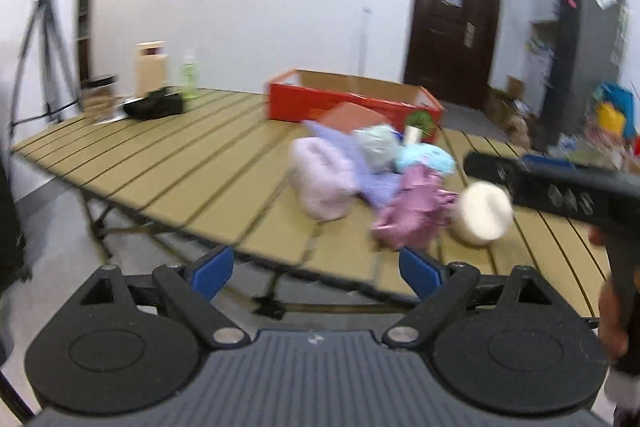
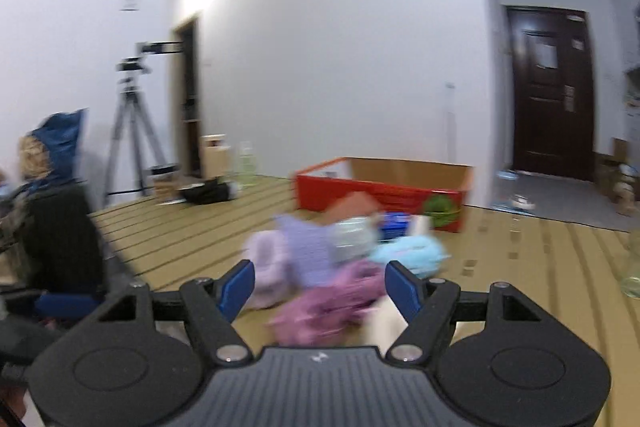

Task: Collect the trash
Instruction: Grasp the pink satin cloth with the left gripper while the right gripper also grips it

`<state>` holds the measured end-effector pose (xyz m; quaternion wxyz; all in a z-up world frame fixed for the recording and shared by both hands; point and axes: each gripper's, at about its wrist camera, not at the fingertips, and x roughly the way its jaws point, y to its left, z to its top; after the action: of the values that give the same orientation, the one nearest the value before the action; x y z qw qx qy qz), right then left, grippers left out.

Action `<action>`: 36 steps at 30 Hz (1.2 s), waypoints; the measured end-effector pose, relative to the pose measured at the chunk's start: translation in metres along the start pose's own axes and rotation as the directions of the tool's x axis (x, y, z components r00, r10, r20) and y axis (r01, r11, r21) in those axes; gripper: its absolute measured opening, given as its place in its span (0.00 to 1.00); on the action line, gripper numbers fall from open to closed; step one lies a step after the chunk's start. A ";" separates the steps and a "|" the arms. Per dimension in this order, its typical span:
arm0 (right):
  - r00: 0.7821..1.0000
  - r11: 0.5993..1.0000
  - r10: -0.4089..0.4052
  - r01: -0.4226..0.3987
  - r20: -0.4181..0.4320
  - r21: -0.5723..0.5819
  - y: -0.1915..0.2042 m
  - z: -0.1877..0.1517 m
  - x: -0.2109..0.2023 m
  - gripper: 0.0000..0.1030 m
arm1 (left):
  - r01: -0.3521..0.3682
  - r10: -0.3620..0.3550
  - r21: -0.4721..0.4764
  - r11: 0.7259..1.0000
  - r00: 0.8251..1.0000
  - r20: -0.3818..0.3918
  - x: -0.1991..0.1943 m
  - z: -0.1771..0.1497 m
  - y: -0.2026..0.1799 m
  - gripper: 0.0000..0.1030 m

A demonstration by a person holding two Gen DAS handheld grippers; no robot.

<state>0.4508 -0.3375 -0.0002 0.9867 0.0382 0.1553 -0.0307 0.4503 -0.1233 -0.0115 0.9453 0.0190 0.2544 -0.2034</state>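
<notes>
A pile of crumpled trash lies on the slatted tan table (image 1: pixel 180 167): a pale pink wad (image 1: pixel 320 179), a lilac paper (image 1: pixel 372 179), a magenta wad (image 1: pixel 412 211), a light blue wad (image 1: pixel 428 157) and a cream paper cup (image 1: pixel 484 213) on its side. A red cardboard box (image 1: pixel 352 103) stands open behind the pile. My left gripper (image 1: pixel 316 273) is open and empty, off the table's near edge. My right gripper (image 2: pixel 320 287) is open just before the magenta wad (image 2: pixel 332 303); its body shows in the left wrist view (image 1: pixel 560 187). The box shows behind (image 2: pixel 380 191).
A black pouch (image 1: pixel 154 105), a green bottle (image 1: pixel 189 73) and a beige carton (image 1: pixel 150 67) stand at the table's far left. A tripod (image 1: pixel 44 39) stands beyond. A dark door (image 1: pixel 452 27) and cluttered shelves (image 1: pixel 592 67) are at the right. A glass (image 2: pixel 632 263) sits at the right.
</notes>
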 end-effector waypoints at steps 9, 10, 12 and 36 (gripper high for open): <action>0.997 0.990 0.008 0.002 -0.071 0.142 -0.059 0.003 0.034 0.68 | 0.115 -0.115 0.007 0.993 0.993 -0.027 0.066 0.021 -0.048 0.78; 0.997 0.988 0.036 -0.025 -0.069 0.150 -0.057 0.005 0.036 0.67 | 0.118 -0.118 -0.006 0.993 0.992 -0.034 0.072 0.022 -0.050 0.72; 0.994 0.985 0.079 -0.065 -0.080 0.162 -0.054 0.009 0.048 0.59 | 0.124 -0.126 -0.055 0.991 0.991 -0.038 0.088 0.022 -0.049 0.60; 0.934 0.939 0.318 -0.288 -0.162 0.186 -0.005 0.019 0.104 0.05 | 0.160 -0.154 -0.164 0.973 0.987 0.048 0.039 0.027 0.017 0.10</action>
<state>0.5554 -0.3492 -0.0145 0.9540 0.1433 0.2377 0.1136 0.5001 -0.1264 -0.0082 0.9287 -0.0840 0.2548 -0.2559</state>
